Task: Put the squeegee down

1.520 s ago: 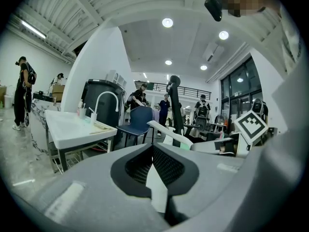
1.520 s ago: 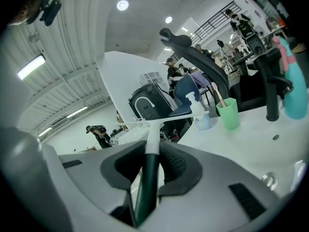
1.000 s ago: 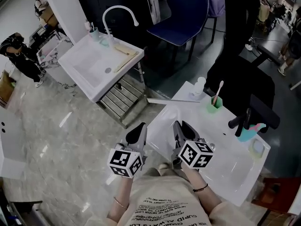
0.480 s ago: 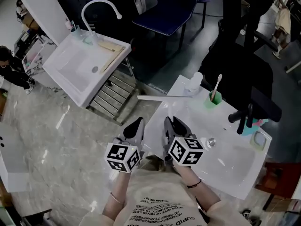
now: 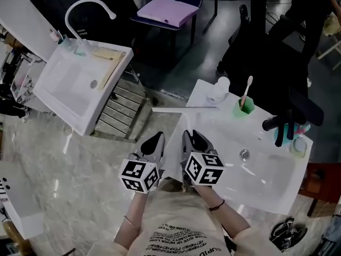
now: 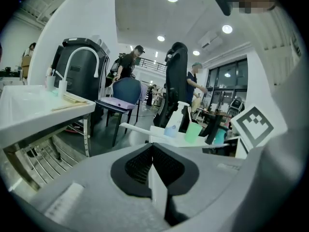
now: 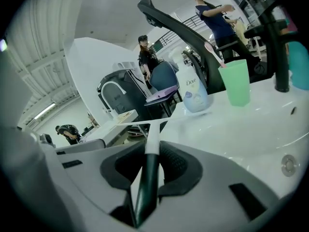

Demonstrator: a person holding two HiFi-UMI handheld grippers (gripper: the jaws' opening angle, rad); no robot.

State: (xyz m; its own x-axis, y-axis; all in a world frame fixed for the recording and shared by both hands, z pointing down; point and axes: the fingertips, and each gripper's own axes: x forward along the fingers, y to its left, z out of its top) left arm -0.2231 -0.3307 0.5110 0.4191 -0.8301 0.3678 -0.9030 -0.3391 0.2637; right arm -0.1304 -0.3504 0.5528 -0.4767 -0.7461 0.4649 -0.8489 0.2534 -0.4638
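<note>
Right gripper view: right tongs [image 7: 150, 154] clamped on squeegee [image 7: 153, 138] handle, blade out ahead, overhanging sink [image 7: 241, 129] rim; left tongs [image 6: 153, 159] closed, empty. Risks: tipping off rim if released here; knocking bottle [image 7: 194, 94] if pushed further ahead

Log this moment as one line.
right gripper: jaws shut on squeegee handle | squeegee: blade at sink edge, contact unclear | left gripper: jaws shut, empty | step: squeegee not yet released
</note>
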